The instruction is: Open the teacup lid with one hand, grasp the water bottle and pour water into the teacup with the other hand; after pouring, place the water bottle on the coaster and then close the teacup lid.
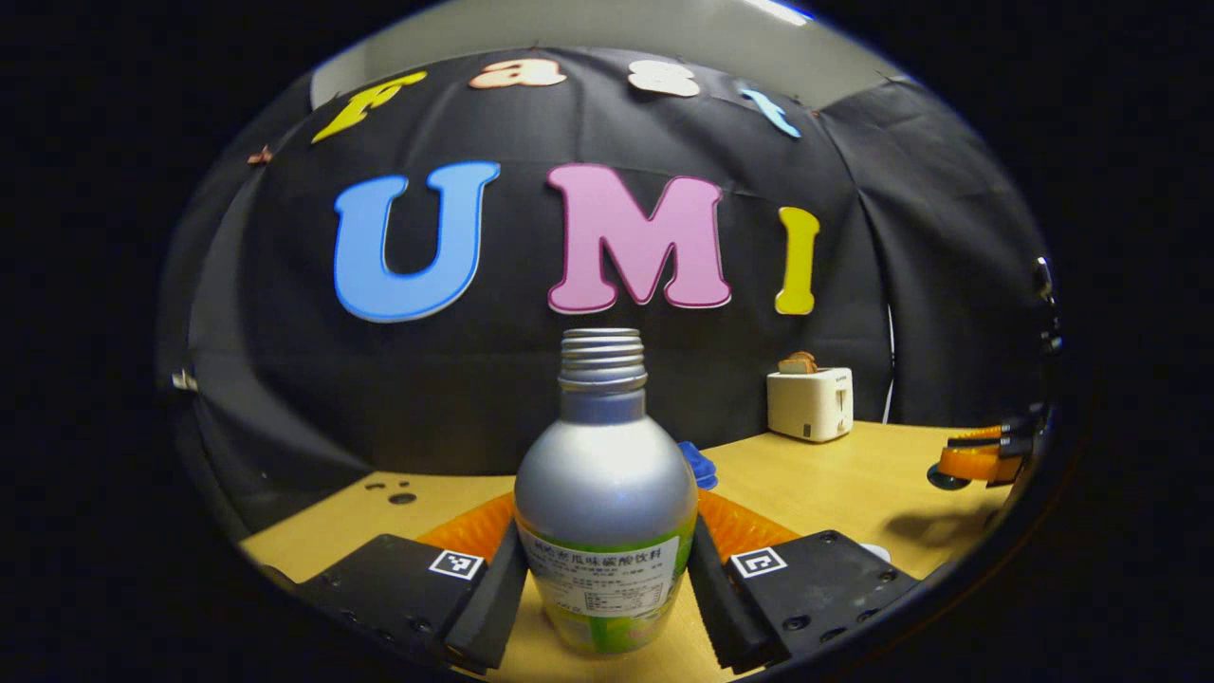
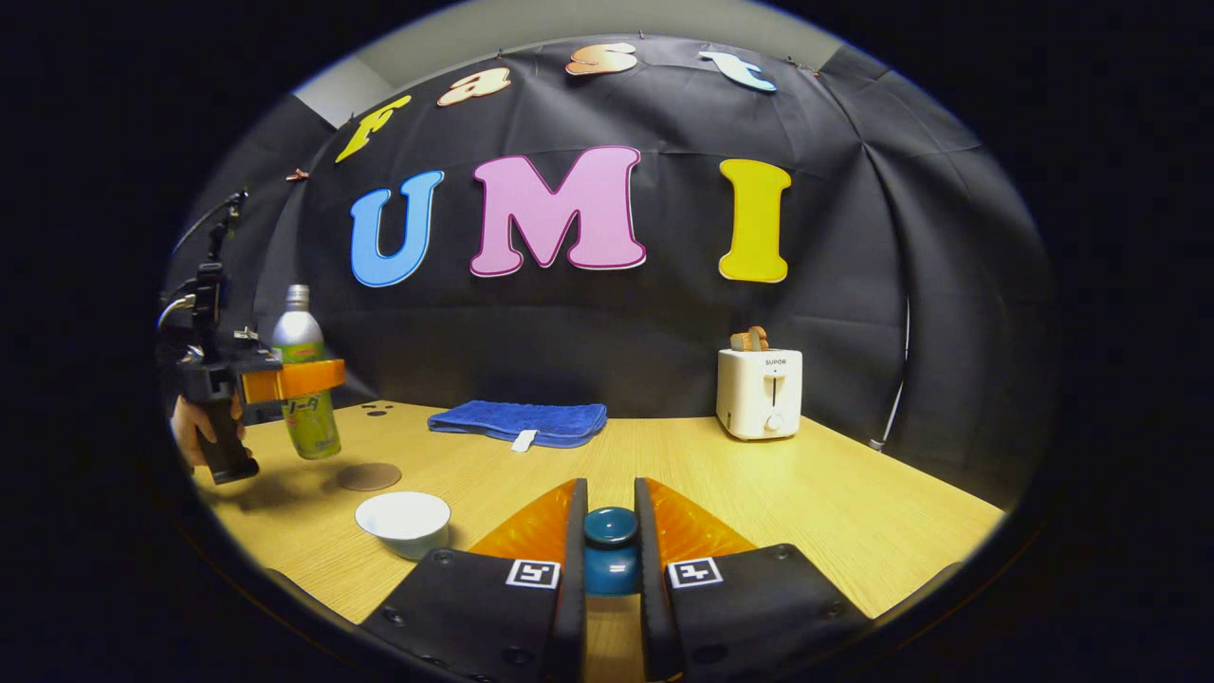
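In the left gripper view we log the left gripper [image 1: 607, 569] with its 2 fingers [image 1: 498, 593] pinching the water bottle [image 1: 607, 493] by its lower body, 1 on each side. The bottle's long axis is vertical; its threaded, uncapped neck points straight up. Its base is cut off by the edge of the view. In the right gripper view the same bottle [image 2: 305, 379] hangs clear of the desk [image 2: 854, 503], above the coaster [image 2: 370, 476] near the desk's left edge, with a hand [image 2: 190, 422] on the gripper's handle.

In the right gripper view the right gripper [image 2: 610, 550] has its 2 fingers [image 2: 574, 560] pressed onto the knob of the teacup lid [image 2: 610, 560]; the lid's underside is hidden between them, so we cannot tell its tilt. The open white teacup [image 2: 403, 520] sits on the desk just left of this gripper, near the front edge.

Farther back, a blue cloth [image 2: 517, 420] and a toaster [image 2: 759, 392] lie along the desk's far edge.
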Available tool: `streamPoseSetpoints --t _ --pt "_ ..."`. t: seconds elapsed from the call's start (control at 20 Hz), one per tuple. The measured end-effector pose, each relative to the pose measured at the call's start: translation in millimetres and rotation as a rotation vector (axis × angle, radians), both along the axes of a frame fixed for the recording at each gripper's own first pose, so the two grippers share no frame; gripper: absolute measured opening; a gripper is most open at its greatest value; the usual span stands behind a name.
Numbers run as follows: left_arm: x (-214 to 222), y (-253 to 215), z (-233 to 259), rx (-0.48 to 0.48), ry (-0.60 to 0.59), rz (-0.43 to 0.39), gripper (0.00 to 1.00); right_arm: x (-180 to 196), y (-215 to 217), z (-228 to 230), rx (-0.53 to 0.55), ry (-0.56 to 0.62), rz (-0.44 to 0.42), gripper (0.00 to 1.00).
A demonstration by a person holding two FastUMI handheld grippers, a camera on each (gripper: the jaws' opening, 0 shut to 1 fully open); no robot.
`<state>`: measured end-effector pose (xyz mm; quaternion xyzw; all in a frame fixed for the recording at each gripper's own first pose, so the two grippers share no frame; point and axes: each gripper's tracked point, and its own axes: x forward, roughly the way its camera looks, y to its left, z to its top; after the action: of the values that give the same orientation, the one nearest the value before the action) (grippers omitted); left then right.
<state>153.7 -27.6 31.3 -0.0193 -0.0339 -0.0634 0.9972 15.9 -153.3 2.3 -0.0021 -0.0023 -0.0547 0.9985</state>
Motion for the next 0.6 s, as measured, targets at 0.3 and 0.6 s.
streamPoseSetpoints --t 0.3,0.6 --pt "49 31 -42 -0.095 0.089 0.044 0.81 0 0 0 0.0 -0.001 0.0 0.27" --pt "61 23 -41 -0.03 0.077 0.035 0.83 0 0 0 0.0 -0.001 -0.001 0.27"
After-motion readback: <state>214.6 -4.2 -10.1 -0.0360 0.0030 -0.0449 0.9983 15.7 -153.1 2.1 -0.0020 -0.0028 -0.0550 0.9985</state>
